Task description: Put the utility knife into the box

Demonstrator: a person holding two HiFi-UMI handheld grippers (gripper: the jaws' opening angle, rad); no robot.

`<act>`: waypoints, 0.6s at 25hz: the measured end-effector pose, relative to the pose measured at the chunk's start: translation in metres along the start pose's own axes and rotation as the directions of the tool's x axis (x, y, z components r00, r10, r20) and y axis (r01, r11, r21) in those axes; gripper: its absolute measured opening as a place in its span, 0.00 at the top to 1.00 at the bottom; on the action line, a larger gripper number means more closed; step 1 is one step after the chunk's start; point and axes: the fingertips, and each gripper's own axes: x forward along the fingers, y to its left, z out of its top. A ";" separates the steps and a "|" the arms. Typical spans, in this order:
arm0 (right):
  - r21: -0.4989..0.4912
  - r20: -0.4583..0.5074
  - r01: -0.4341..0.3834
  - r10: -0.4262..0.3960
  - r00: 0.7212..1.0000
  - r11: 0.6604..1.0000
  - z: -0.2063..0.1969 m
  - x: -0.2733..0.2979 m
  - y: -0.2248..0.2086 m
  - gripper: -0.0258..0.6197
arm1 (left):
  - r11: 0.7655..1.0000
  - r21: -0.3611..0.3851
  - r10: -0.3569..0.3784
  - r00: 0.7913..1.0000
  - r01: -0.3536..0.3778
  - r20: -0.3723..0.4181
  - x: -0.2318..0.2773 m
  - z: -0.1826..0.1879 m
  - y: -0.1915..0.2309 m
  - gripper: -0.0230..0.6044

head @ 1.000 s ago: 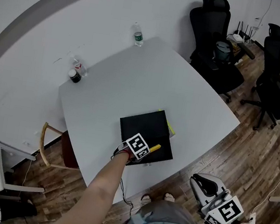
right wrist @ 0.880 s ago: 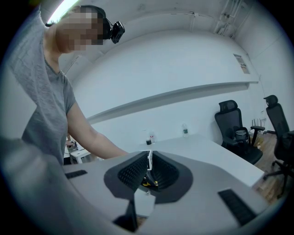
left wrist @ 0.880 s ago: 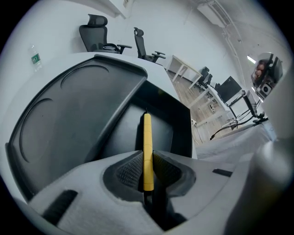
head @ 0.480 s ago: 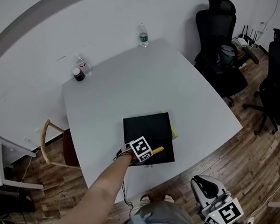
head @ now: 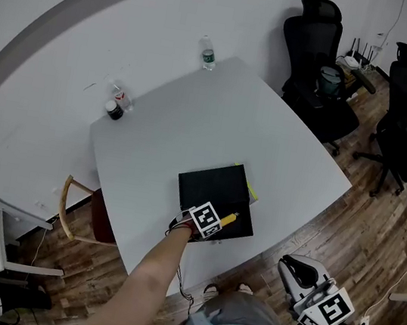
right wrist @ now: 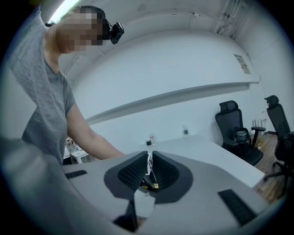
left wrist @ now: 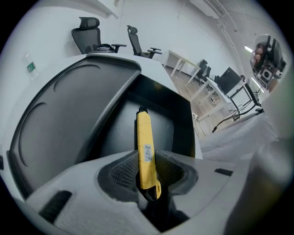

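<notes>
A yellow utility knife (left wrist: 144, 147) stands between the pads of my left gripper (left wrist: 146, 158), its tip down inside the open black box (left wrist: 158, 117). The jaws have just been opening, and thin gaps show on both sides of the knife. The box's lid (left wrist: 69, 110) lies open to the left. In the head view the left gripper (head: 219, 220) hovers over the box (head: 215, 186) near the table's front edge, the knife (head: 227, 217) sticking out to the right. My right gripper (head: 297, 269) hangs off the table by the person's side, jaws together (right wrist: 149, 158) with nothing held.
The white table (head: 195, 118) carries a water bottle (head: 208, 53) at its far corner and a small bottle (head: 116, 102) at the left corner. Two black office chairs (head: 316, 53) (head: 406, 113) stand at the back right. A wooden chair (head: 73, 210) sits left of the table.
The head view shifted slightly. The left gripper stays over the box with the knife, and the right gripper has not moved.
</notes>
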 end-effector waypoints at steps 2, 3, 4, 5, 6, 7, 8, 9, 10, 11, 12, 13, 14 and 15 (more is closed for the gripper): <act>0.000 0.001 0.000 0.000 1.000 1.000 0.001 0.000 0.000 0.89 | 1.000 0.003 0.002 1.000 -0.002 -0.003 0.000 0.000 0.000 0.78; 0.000 0.001 0.000 0.000 1.000 1.000 0.001 0.000 0.000 0.89 | 1.000 0.005 0.002 1.000 -0.002 -0.006 0.000 0.000 0.000 0.78; 0.000 0.001 0.000 0.000 1.000 1.000 0.001 -0.001 0.000 0.89 | 1.000 0.007 0.002 1.000 -0.002 -0.009 0.000 0.000 -0.001 0.77; 0.000 0.001 0.001 -0.001 1.000 1.000 0.001 -0.001 -0.001 0.89 | 1.000 0.009 0.000 1.000 0.000 -0.012 0.000 0.001 -0.001 0.76; 0.001 0.001 0.002 -0.002 1.000 1.000 0.001 -0.001 -0.001 0.89 | 1.000 0.013 -0.002 1.000 0.002 -0.014 0.000 0.001 -0.002 0.74; 0.002 0.002 0.002 -0.002 1.000 1.000 0.001 -0.001 -0.001 0.89 | 1.000 0.017 -0.005 1.000 0.006 -0.014 0.000 0.001 -0.003 0.72; 0.001 0.002 0.002 -0.002 1.000 1.000 0.001 -0.001 -0.001 0.89 | 1.000 0.021 -0.007 1.000 0.007 -0.014 0.000 0.001 -0.004 0.70; 0.001 0.003 0.003 -0.003 1.000 1.000 0.001 -0.001 -0.002 0.89 | 1.000 0.027 -0.005 1.000 0.005 -0.012 0.000 0.001 -0.004 0.68; 0.000 0.004 0.004 -0.004 1.000 1.000 0.002 -0.001 -0.002 0.89 | 0.999 0.034 0.001 1.000 -0.001 -0.012 0.000 0.001 -0.004 0.66; 0.000 0.006 0.004 -0.004 1.000 1.000 0.002 -0.001 -0.002 0.89 | 0.999 0.043 0.011 1.000 -0.010 -0.013 -0.001 0.001 -0.004 0.65; 0.000 0.008 0.004 -0.004 1.000 1.000 0.002 -0.001 -0.002 0.89 | 0.998 0.056 0.024 1.000 -0.023 -0.016 -0.002 0.001 -0.003 0.63; 0.000 0.009 0.004 -0.004 1.000 1.000 0.002 -0.001 -0.002 0.89 | 0.997 0.069 0.040 0.999 -0.038 -0.021 -0.002 0.000 -0.002 0.63; 0.000 0.009 0.004 -0.004 1.000 1.000 0.002 -0.001 -0.002 0.89 | 0.995 0.082 0.053 0.998 -0.050 -0.027 -0.001 -0.002 -0.001 0.62; 0.001 0.009 0.004 -0.004 1.000 1.000 0.002 -0.001 -0.002 0.89 | 0.994 0.095 0.062 0.997 -0.058 -0.035 0.003 -0.004 0.000 0.62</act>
